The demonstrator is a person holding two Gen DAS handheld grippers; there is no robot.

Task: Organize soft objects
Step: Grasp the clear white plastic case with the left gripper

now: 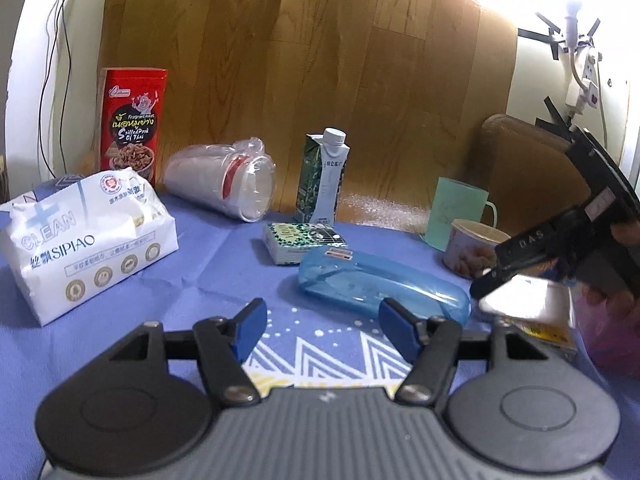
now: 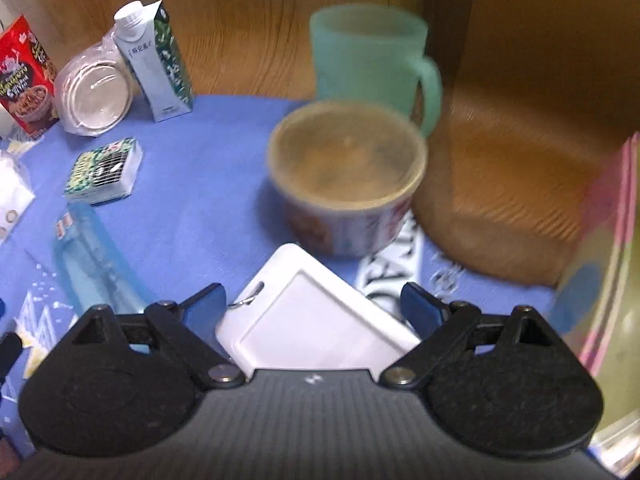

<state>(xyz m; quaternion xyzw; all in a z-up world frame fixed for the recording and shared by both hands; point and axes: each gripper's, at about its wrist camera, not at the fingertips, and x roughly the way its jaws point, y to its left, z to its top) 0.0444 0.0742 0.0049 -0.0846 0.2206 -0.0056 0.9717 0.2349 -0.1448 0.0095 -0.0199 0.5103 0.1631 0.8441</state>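
Wood-grain floor [image 1: 304, 60] in warm brown planks beyond a table draped in a blue cloth [image 1: 224, 264] with white zigzag and dot patterns. Pale cream wall [image 1: 536, 80] at right, washed out by strong glare from a bare bulb [image 1: 573, 10]. White power strip [image 1: 586, 80] fixed to that wall with black tape. Thin dark cables [image 1: 52, 60] hanging along the white wall at left.
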